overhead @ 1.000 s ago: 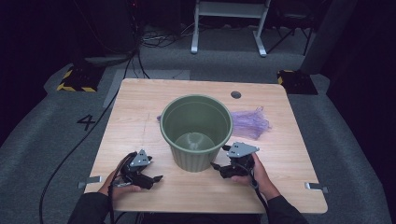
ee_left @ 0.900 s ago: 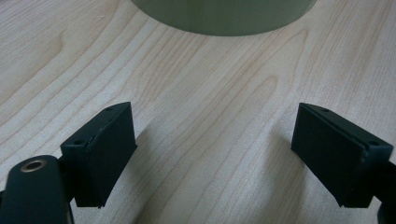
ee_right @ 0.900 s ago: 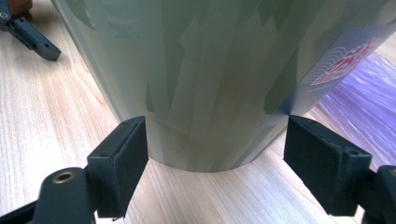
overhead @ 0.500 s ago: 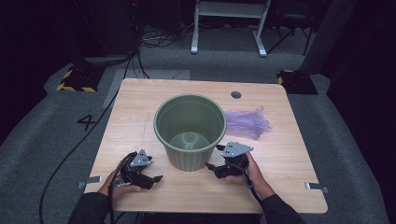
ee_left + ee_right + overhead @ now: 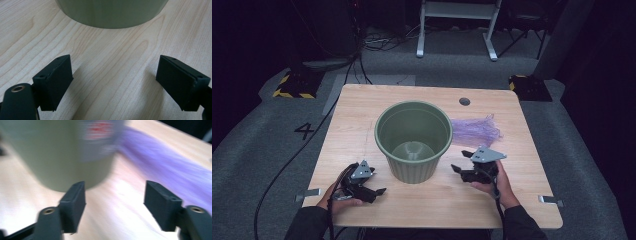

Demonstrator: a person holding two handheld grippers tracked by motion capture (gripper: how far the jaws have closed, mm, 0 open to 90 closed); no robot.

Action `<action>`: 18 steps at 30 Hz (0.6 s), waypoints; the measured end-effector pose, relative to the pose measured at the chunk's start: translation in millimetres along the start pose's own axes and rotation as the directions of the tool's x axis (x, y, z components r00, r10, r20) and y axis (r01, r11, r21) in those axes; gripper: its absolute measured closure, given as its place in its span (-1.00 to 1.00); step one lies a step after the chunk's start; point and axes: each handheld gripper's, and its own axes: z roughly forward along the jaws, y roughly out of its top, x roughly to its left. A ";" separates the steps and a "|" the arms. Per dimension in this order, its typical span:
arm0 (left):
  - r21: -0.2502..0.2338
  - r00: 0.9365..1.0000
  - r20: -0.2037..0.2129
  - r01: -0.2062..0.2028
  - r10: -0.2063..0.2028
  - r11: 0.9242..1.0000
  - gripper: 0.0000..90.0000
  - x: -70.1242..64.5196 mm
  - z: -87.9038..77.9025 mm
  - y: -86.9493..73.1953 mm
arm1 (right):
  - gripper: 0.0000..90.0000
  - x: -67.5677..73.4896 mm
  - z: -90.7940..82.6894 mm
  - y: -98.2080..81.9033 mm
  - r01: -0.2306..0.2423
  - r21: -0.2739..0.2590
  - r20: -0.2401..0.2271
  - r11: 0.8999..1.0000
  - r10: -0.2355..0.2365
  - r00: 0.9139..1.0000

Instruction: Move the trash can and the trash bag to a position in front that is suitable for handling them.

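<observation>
An empty green plastic bin [image 5: 412, 167] stands upright in the middle of the wooden table [image 5: 362, 115]. A crumpled purple plastic bag [image 5: 475, 130] lies flat just to its right. My left gripper [image 5: 377, 192] rests at the front left, open, its jaws toward the bin's base [image 5: 110, 12] with bare wood between them [image 5: 115, 82]. My right gripper [image 5: 459, 162] sits right of the bin, open. Its jaws have just been closing a little, with nothing between them [image 5: 115, 205]. The right gripper view is blurred, with the bin [image 5: 50, 152] ahead on the left and the bag [image 5: 170, 172] on the right.
A round cable hole [image 5: 464, 101] sits near the table's far edge. Metal brackets [image 5: 550, 200] stick out at the front corners. On the floor behind are cables, a white metal frame [image 5: 457, 25] and yellow-black striped blocks [image 5: 292, 85].
My right gripper first went left toward the bin, then drew back to the right, and its jaws narrowed. The bin sits slightly farther left than a second ago. The left gripper stayed put.
</observation>
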 end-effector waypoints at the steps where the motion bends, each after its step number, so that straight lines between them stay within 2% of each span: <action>1: 0.000 1.000 0.001 -0.001 0.001 1.000 -0.71 0.0 0.0 0.0 | -0.19 -5.0 -2.7 -1.3 -0.010 -0.004 0.018 1.000 0.010 1.000; 3: 0.000 1.000 0.001 0.000 0.000 1.000 -0.71 0.1 0.1 0.0 | -0.19 -17.3 -8.2 -4.6 -0.032 -0.012 0.069 0.999 0.033 0.997; 7: 0.000 1.000 0.003 -0.001 0.001 1.000 -0.71 0.2 0.1 0.1 | -0.28 -31.6 -7.5 -8.4 -0.036 0.001 0.150 0.999 0.035 0.988; 11: 0.001 1.000 0.004 -0.001 0.001 1.000 -0.71 0.3 0.2 0.2 | -0.24 -43.9 1.9 -8.9 -0.071 0.016 0.160 0.997 0.068 0.985; 14: 0.001 1.000 0.004 -0.001 0.001 1.000 -0.71 0.3 0.2 0.2 | -0.22 -55.6 7.3 -3.6 -0.109 0.003 0.167 0.994 0.107 0.980; 17: 0.001 1.000 0.003 -0.001 0.001 1.000 -0.71 0.3 0.2 0.2 | -0.35 -66.5 16.0 5.8 -0.131 0.020 0.179 0.991 0.125 0.976; 18: 0.001 1.000 0.003 -0.001 0.001 1.000 -0.71 0.3 0.2 0.2 | -0.32 -69.9 19.4 8.5 -0.141 0.021 0.182 0.990 0.135 0.974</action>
